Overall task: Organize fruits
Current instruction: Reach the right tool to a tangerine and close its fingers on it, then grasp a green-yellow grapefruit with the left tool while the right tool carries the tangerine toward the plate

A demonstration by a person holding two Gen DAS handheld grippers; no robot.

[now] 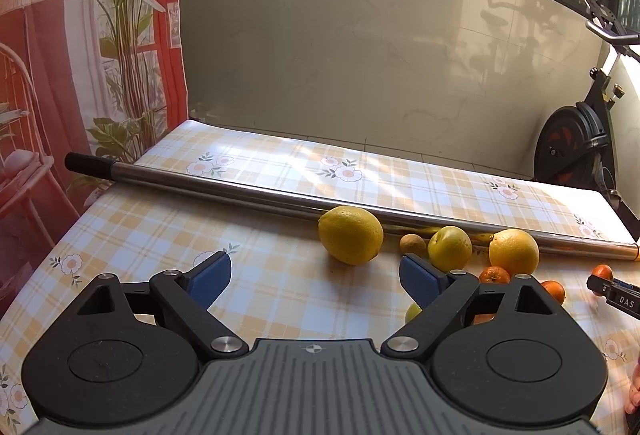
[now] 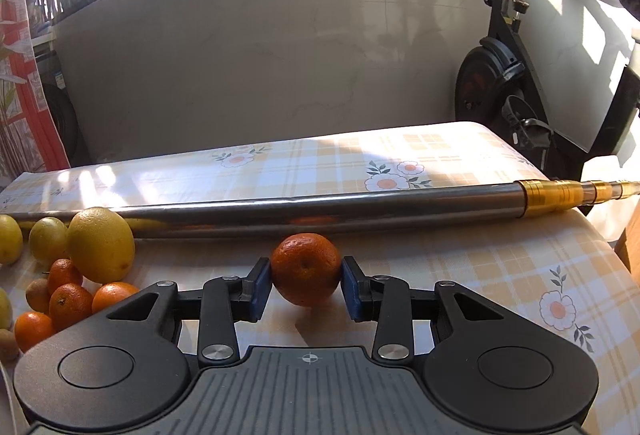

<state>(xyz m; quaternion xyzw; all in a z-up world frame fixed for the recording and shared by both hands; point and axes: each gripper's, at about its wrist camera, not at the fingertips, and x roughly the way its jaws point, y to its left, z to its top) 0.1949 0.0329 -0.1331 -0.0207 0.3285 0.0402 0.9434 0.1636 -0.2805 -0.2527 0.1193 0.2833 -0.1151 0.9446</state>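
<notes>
My right gripper (image 2: pixel 306 277) is shut on a tangerine (image 2: pixel 306 267), its blue pads pressing both sides while the fruit rests on the checked tablecloth (image 2: pixel 480 275). To its left lies a pile of tangerines (image 2: pixel 70 301) beside a big lemon (image 2: pixel 101 245) and smaller yellow fruits (image 2: pixel 48 239). My left gripper (image 1: pixel 316 275) hangs open over the cloth with nothing between its fingers. A large lemon (image 1: pixel 351 235) lies just beyond it. A yellow-green fruit (image 1: pixel 450 248), another yellow fruit (image 1: pixel 514 251) and a small brown fruit (image 1: pixel 411 245) sit to the right.
A long steel pole (image 1: pixel 280 195) lies across the table behind the fruits, its gold-taped end (image 2: pixel 560 197) overhanging the right edge. An exercise bike (image 1: pixel 576 147) stands off the table's far right corner. A pale wall panel (image 1: pixel 360 55) rises behind the table.
</notes>
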